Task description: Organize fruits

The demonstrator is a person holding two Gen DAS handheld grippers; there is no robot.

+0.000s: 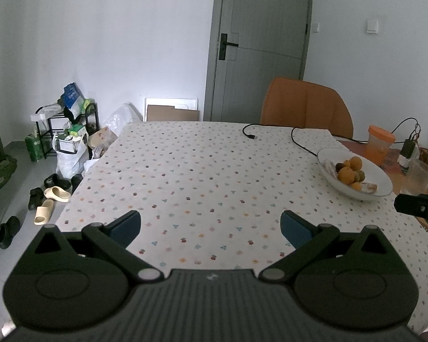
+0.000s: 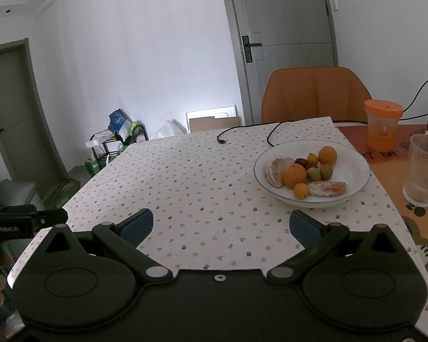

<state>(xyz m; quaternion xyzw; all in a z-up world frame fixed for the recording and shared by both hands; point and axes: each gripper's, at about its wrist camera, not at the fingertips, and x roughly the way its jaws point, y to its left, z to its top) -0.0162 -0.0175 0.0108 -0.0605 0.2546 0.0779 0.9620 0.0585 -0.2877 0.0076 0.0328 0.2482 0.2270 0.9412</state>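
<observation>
A white bowl point(image 2: 353, 168) stands on the flower-print tablecloth, right of centre in the right wrist view. In it lie whole oranges point(image 2: 294, 175), peeled orange segments point(image 2: 326, 188), small green fruits point(image 2: 319, 173) and a dark red one. The same bowl point(image 1: 382, 181) shows at the right in the left wrist view. My right gripper point(image 2: 221, 223) hovers open over the cloth, short of the bowl, with nothing between its fingers. Over bare cloth, well left of the bowl, my left gripper point(image 1: 210, 225) is open and holds nothing.
An orange-lidded jar point(image 2: 382, 125) and a ribbed glass point(image 2: 422, 171) stand right of the bowl. A black cable point(image 2: 242, 131) lies across the table's far side. An orange chair point(image 2: 314, 94) stands behind it. Shoes and bags point(image 1: 57, 171) sit on the floor at left.
</observation>
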